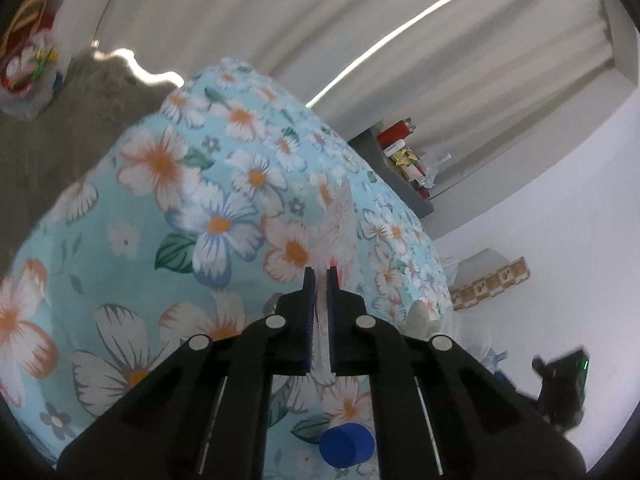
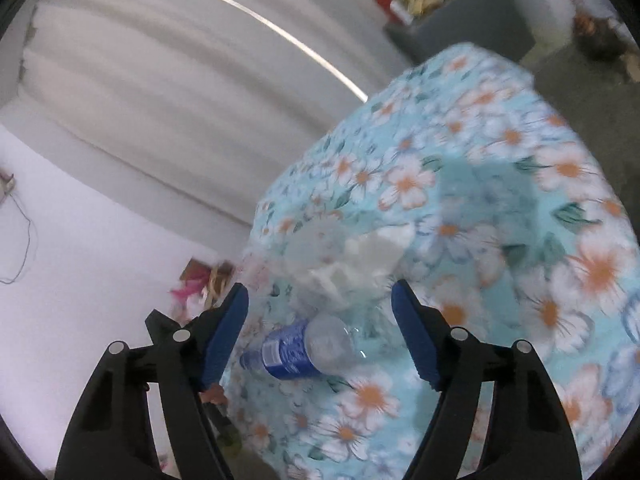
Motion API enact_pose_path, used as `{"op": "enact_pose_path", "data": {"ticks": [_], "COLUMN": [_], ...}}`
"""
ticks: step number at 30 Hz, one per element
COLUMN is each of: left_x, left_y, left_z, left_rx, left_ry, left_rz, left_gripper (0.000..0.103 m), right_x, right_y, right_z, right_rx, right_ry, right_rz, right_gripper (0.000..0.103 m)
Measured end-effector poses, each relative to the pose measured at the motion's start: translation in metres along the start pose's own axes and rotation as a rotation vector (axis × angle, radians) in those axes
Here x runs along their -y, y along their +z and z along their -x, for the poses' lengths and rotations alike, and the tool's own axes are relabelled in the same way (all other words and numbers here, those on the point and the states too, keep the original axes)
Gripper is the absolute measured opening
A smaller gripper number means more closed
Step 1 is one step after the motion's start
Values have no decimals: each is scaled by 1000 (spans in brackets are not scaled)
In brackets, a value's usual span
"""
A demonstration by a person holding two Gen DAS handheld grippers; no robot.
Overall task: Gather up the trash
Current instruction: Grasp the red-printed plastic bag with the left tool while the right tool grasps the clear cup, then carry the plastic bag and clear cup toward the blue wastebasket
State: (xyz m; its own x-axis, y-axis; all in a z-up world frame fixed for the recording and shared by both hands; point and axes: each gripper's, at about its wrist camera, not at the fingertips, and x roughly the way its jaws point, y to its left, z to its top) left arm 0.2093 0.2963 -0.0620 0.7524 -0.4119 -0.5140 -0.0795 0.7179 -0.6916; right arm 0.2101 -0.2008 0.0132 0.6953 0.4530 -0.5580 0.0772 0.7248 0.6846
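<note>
A table under a light-blue flowered cloth (image 1: pixel 132 248) fills both views. My left gripper (image 1: pixel 320 274) is shut on a thin clear plastic wrapper (image 1: pixel 340 224), which sticks up past the tips above the cloth. Below this gripper shows the blue cap (image 1: pixel 346 444) of a bottle. In the right wrist view a clear plastic bottle with a blue label (image 2: pixel 304 348) lies on its side on the cloth (image 2: pixel 520 200) near the table's edge. My right gripper (image 2: pixel 320 290) is open, one finger on each side of the bottle, not touching it. Crumpled white waste (image 2: pixel 360 260) lies just beyond.
A grey shelf with red and yellow packets (image 1: pixel 404 160) stands past the table's far end by a pale curtain (image 1: pixel 320 20). A bag of colourful items (image 1: pixel 28 60) sits on the grey floor. A patterned box (image 1: pixel 492 284) lies by the white wall.
</note>
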Motion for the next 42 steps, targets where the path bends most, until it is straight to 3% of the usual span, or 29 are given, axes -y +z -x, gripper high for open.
{"op": "enact_pose_path", "data": {"ticks": [7,13,15,17,23,33,42], "left_x": [8,17,19,21,27,40,63], "left_y": [-1,-4,-4,-4,-5,-6,-8], "left_z": [7,14,14,15,19,33,51], "left_rx": [19,34,37,38,52,86,130], "left_ry": [13,5,7,6,5,-7,-32], "left_rz": [-47,-73,-80,-87,-107,-133,-188], "left_gripper": [4,4,4,4,4,4,4], "right_x": [-47,-43,-41,-40,-40,-37,-22], "right_y": [8,13,12,11,9,13,-10], "right_z": [-50,-82,-88,-90,-82,-27,18], "right_rx": [-65,-106,-113,-116,-69,82,164], "right_ry": [-171,-275,-268,-261,-244,-130,-91], "right_rz": [237,268,261,253,249,171,89], "right_gripper": [77,77,77,66,65,64,64]}}
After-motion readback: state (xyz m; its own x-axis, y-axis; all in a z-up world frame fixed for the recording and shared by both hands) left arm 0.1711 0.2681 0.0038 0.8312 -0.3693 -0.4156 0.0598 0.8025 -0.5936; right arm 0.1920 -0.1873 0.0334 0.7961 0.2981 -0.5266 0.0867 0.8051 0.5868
